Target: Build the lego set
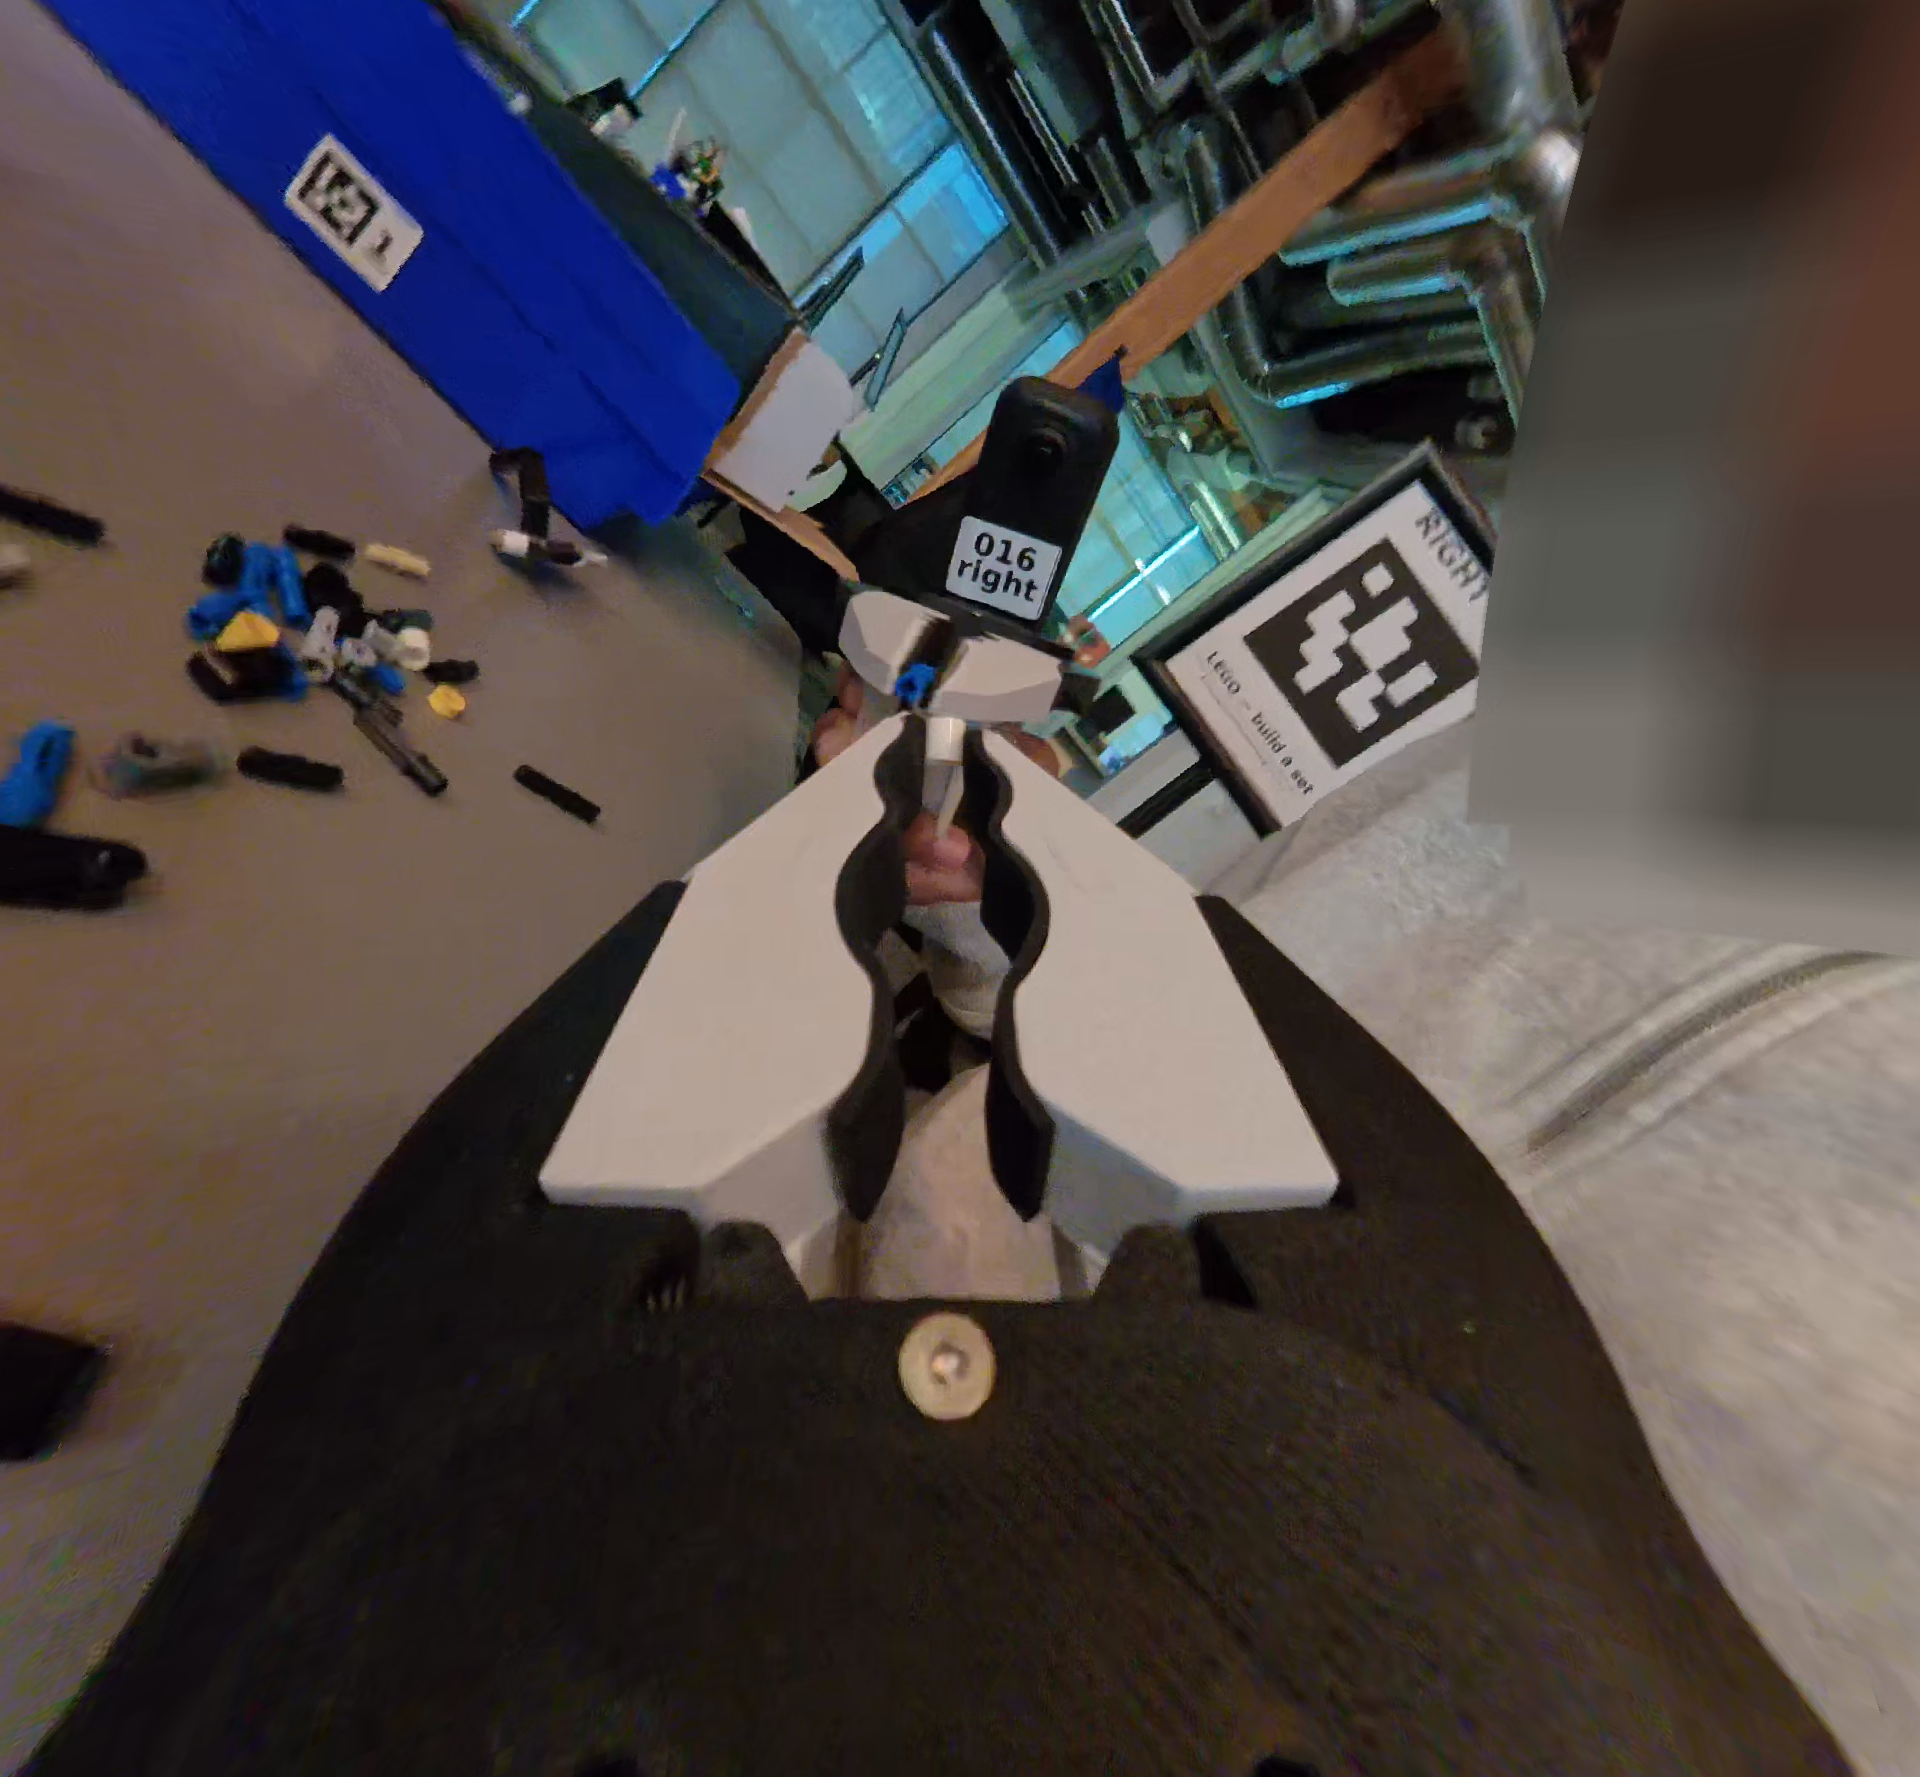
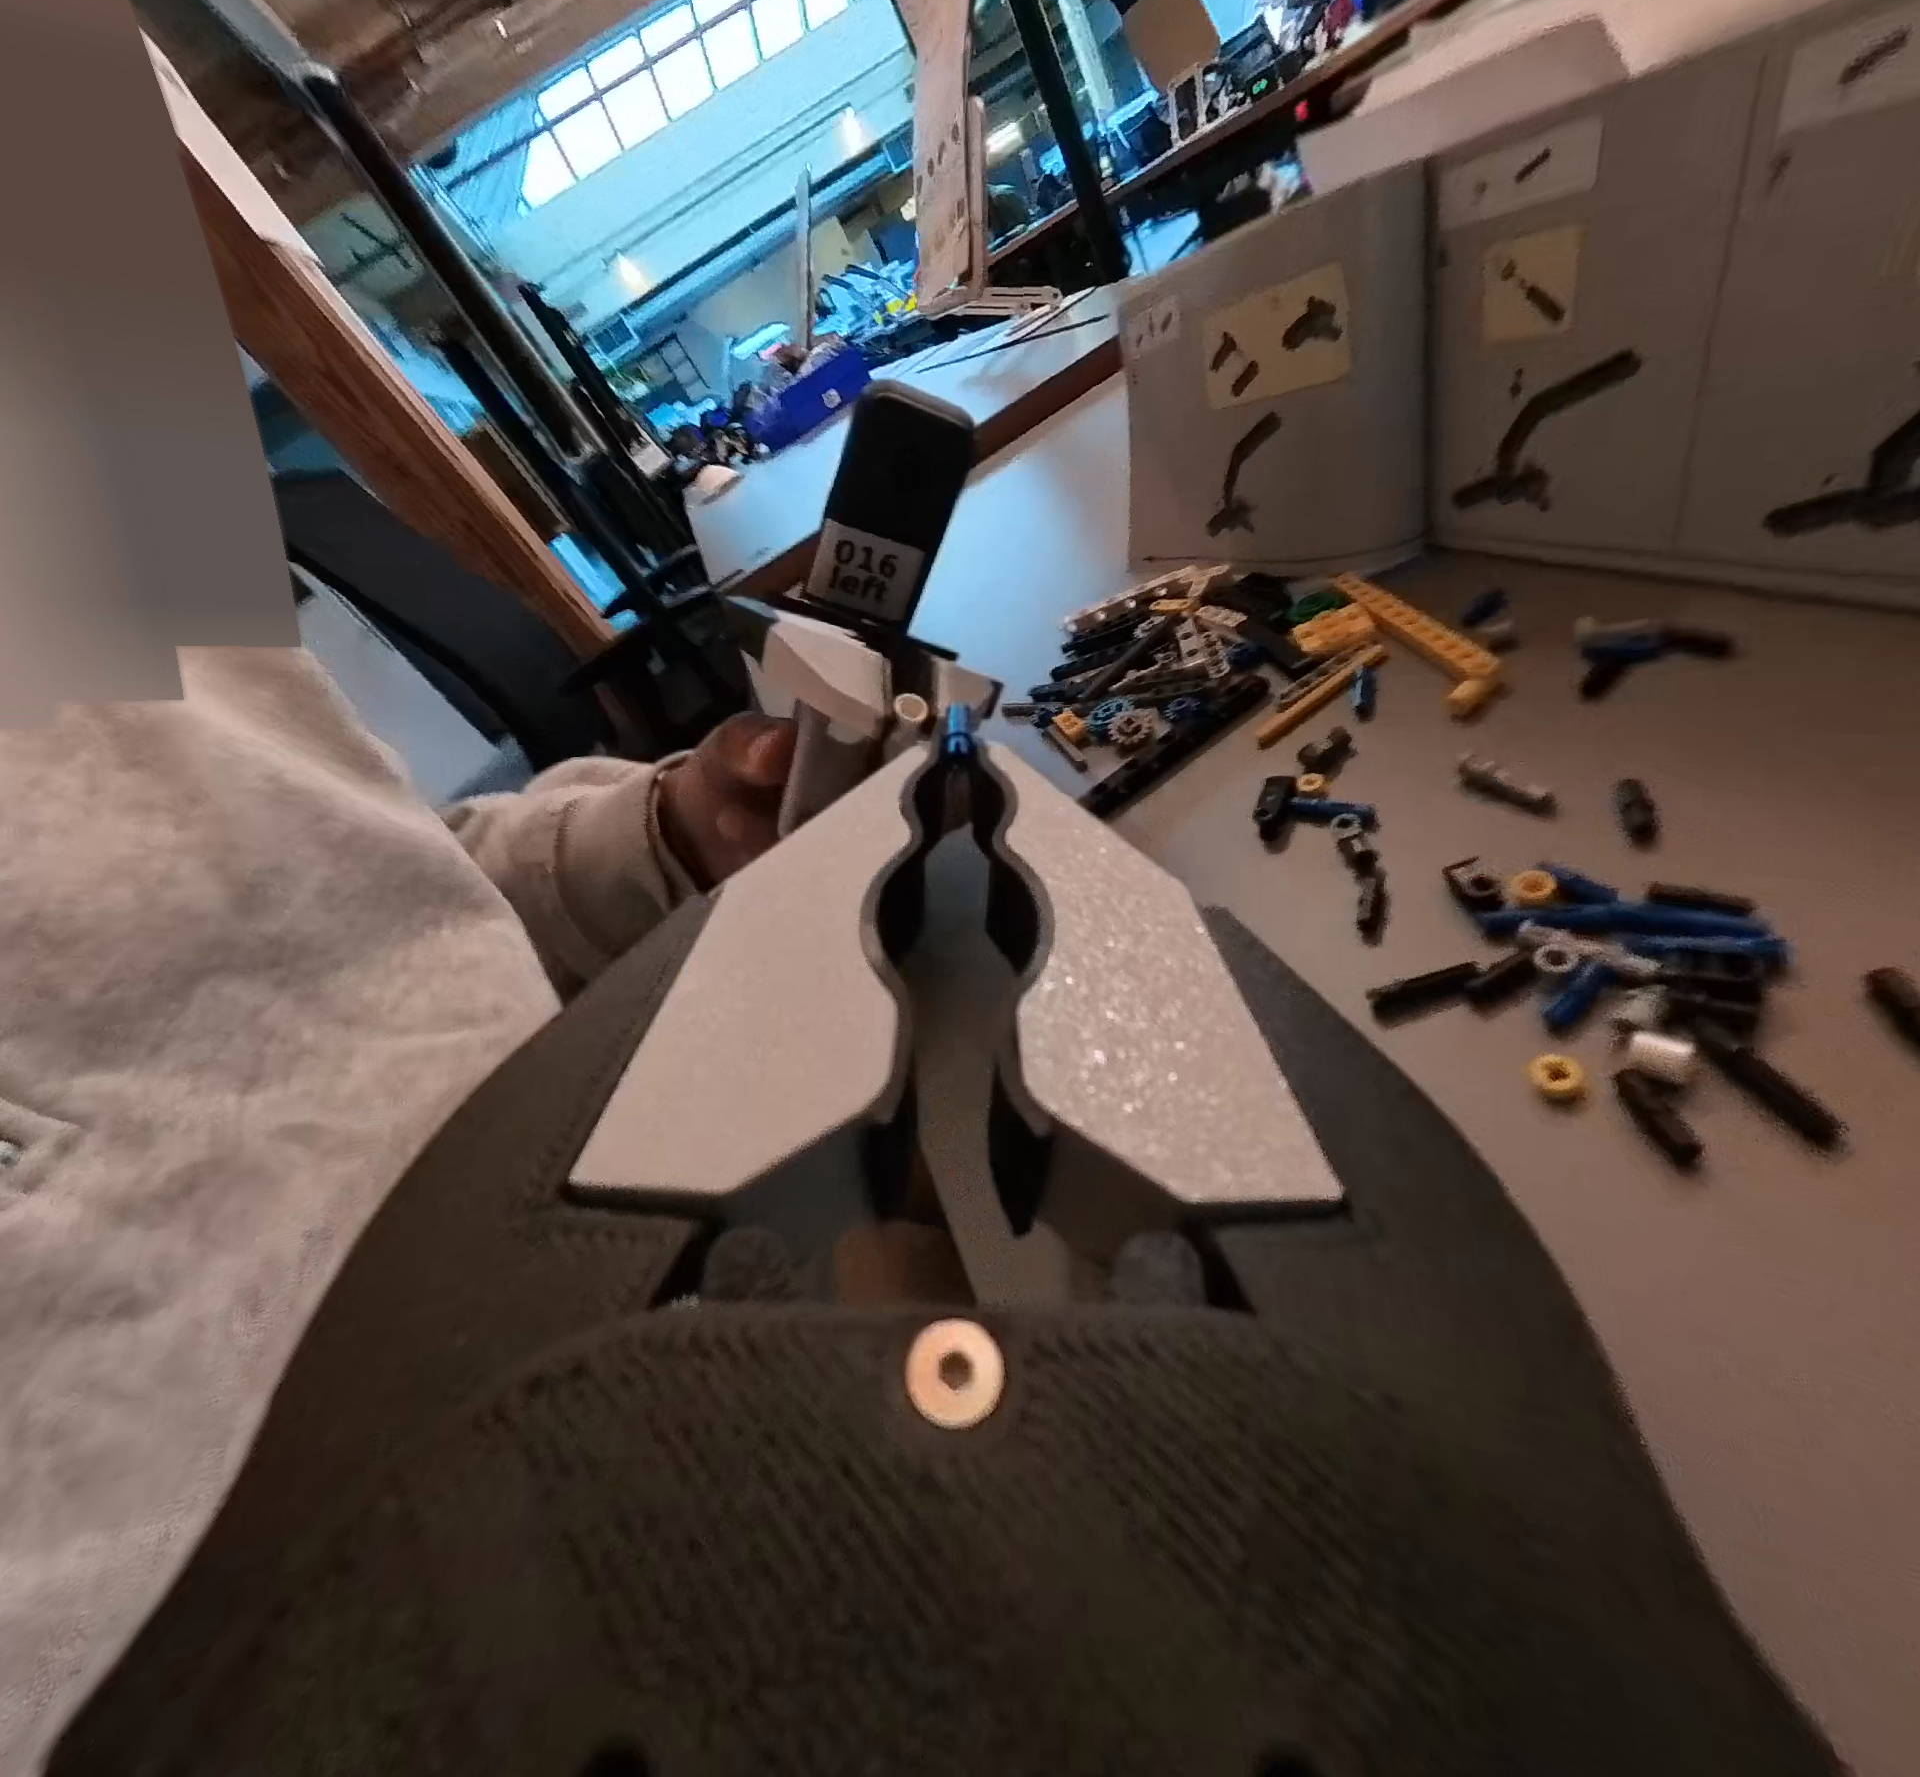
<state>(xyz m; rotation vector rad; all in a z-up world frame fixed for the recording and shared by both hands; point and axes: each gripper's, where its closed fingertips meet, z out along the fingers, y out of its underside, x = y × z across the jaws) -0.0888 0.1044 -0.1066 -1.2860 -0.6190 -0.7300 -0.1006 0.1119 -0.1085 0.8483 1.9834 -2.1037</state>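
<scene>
The left tool (image 1: 943, 761) was clenched on a small white piece (image 1: 945, 771) at its very tips, the piece sticking out a little past them and running back between the black pads. Facing it tip to tip, the right tool (image 2: 954, 759) was clenched on a short blue pin (image 2: 956, 735), whose end pointed at the white piece — the two parts were just beside each other, and whether they touched could not be told. In the left wrist view the right tool (image 1: 951, 678) showed head-on with the blue pin (image 1: 914, 683) at its tips; in the right wrist view the left tool (image 2: 902, 704) showed the same way, with the round open end of the white piece (image 2: 912, 709) just left of the pin. Both tools were raised off the grey worktop (image 1: 312, 1000), held in front of a person in a grey top (image 2: 208, 948). On the worktop lay loose lego parts: a small heap of blue, black, yellow and white bits (image 1: 312, 626) with black pins scattered around it, and, in the other view, a heap of black and yellow beams (image 2: 1226, 657) near an open instruction sheet (image 2: 1455, 356) standing at the back — plus a spread of blue and black pins (image 2: 1621, 958) nearer the camera. A blue bin (image 1: 416, 169) sat at the worktop's far edge, and a card with a black-and-white marker (image 1: 1340, 657) stood to the right.
</scene>
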